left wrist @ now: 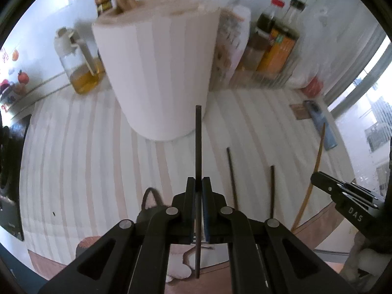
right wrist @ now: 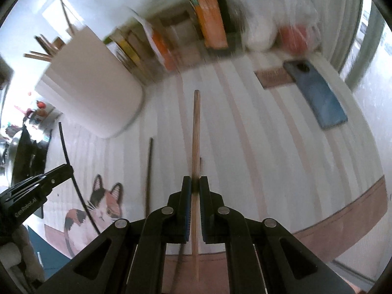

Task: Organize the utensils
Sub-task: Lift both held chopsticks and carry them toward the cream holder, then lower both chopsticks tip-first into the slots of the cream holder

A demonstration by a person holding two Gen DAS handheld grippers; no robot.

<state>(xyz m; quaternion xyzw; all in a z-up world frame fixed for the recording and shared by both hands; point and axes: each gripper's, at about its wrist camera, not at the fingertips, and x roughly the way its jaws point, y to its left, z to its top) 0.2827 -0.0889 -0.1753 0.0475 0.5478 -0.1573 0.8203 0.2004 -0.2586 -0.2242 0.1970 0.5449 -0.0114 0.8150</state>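
Note:
In the left wrist view my left gripper is shut on a dark chopstick that points toward the white utensil holder, which has wooden utensils sticking out of it. Two more dark chopsticks lie on the striped mat to the right. In the right wrist view my right gripper is shut on a light wooden chopstick, raised above the mat. The holder stands to its upper left. A dark chopstick lies on the mat between the two grippers.
Bottles and boxes line the back wall behind the holder, with an oil jar at the left. A blue phone lies on the mat at the right. The mat carries a cat print. A black appliance sits at the left edge.

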